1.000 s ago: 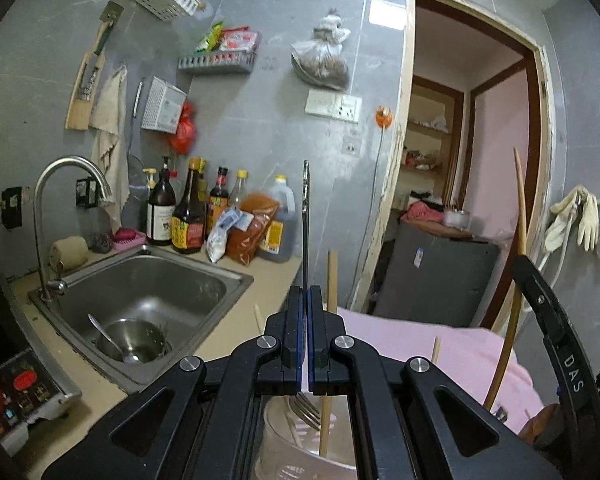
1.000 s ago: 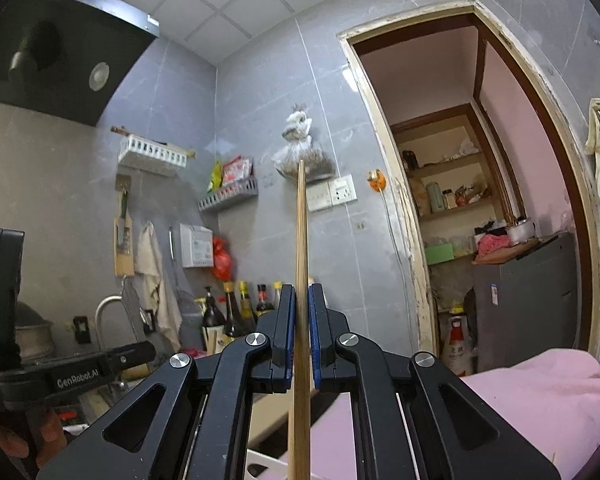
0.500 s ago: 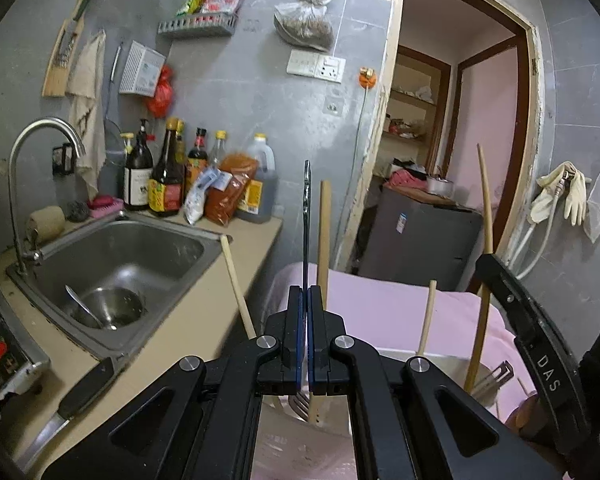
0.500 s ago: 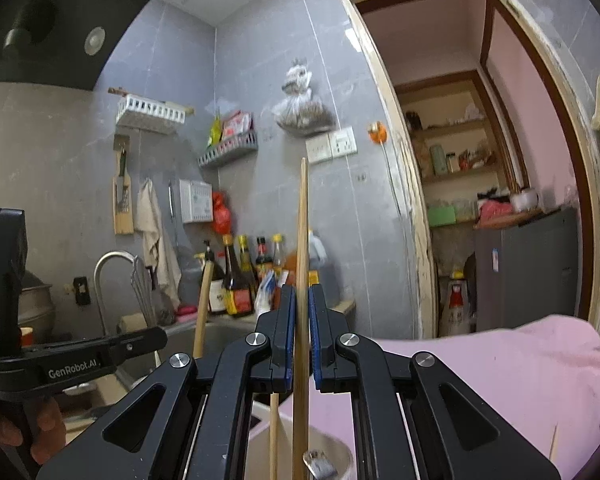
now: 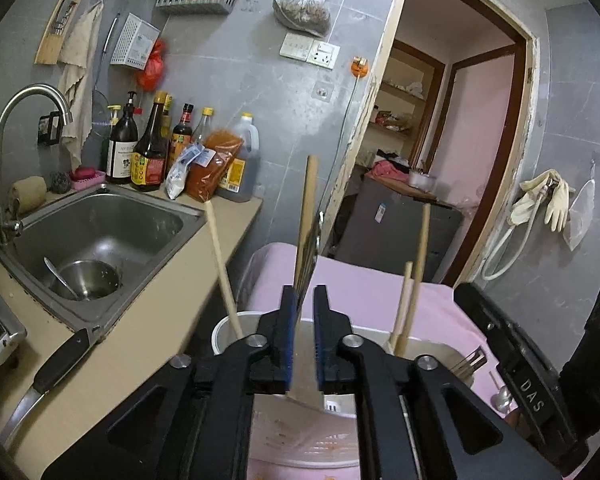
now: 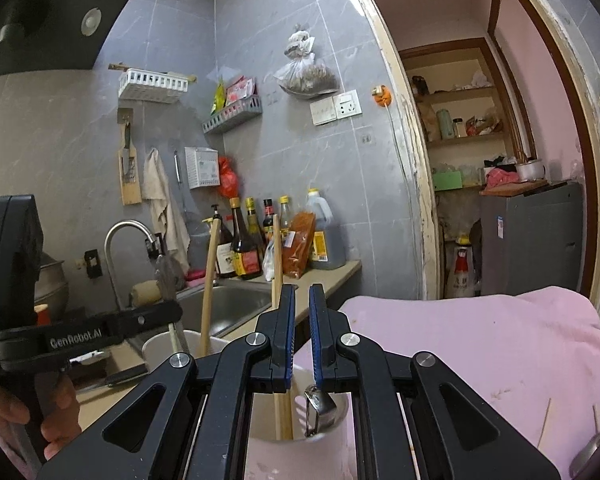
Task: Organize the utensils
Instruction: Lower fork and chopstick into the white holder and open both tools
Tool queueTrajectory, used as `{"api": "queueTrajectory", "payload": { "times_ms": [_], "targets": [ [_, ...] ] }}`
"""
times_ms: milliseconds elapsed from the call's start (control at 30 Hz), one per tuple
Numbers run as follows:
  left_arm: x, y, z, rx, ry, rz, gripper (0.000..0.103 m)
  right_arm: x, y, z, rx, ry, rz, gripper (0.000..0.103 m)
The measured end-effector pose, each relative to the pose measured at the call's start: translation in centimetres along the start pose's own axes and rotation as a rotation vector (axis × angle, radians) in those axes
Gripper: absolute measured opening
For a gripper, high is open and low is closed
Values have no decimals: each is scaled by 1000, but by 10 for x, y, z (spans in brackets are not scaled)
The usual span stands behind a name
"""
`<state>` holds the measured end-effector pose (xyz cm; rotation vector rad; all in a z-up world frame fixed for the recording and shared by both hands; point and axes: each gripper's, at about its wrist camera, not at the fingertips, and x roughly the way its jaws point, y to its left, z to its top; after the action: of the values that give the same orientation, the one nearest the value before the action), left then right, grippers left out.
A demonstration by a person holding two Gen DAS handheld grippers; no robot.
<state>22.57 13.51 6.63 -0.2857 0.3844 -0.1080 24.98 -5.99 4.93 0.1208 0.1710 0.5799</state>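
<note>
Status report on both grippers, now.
Left gripper open, metal utensil loose between jaws. Right gripper open, empty, above cup holding chopsticks. Nothing blocking.

Chopsticks (image 5: pixel 414 280) stand in the holder (image 5: pixel 440 350), sink (image 5: pixel 100 236) to its left.

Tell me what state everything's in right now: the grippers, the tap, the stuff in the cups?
Left gripper: open, fork handle loose between its jaws.
Right gripper: open, holding nothing.
Chopstick: standing in the white cup.
Faucet: off, no water running.
Knife: lying flat on the counter.
</note>
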Motion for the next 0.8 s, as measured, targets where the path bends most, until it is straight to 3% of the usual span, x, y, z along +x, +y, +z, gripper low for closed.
{"api": "queueTrajectory", "payload": {
  "times_ms": [67, 200, 267, 433, 567, 600, 667, 733, 800],
  "targets": [
    [-5, -1, 2, -7, -13, -7, 19, -4, 0, 1, -1, 1, 0, 7],
    [-13, -9, 7, -6, -33, -16, 23, -16, -3, 6, 3, -8, -10, 11],
    [-16, -16, 7, 11, -44, -14, 28, -22, -6, 9, 9, -13, -18, 21],
    [-25, -39, 4, 41, -68, -40, 46, -48, -18, 20, -7, -28, -57, 28],
    [-29, -60, 1, 74, -85, -64, 63, -73, -34, 27, -4, -42, -98, 50],
    [-30, -66, -1, 81, -90, -72, 67, -81, -39, 29, -6, -50, -113, 51],
    [-33, -77, -4, 91, -100, -87, 82, -94, -46, 33, -14, -59, -143, 62],
    [-35, -87, -9, 102, -110, -98, 88, -110, -54, 34, -19, -75, -172, 75],
    [-37, -98, -15, 117, -110, -110, 92, -123, -60, 35, -35, -83, -210, 80]
  ]
}}
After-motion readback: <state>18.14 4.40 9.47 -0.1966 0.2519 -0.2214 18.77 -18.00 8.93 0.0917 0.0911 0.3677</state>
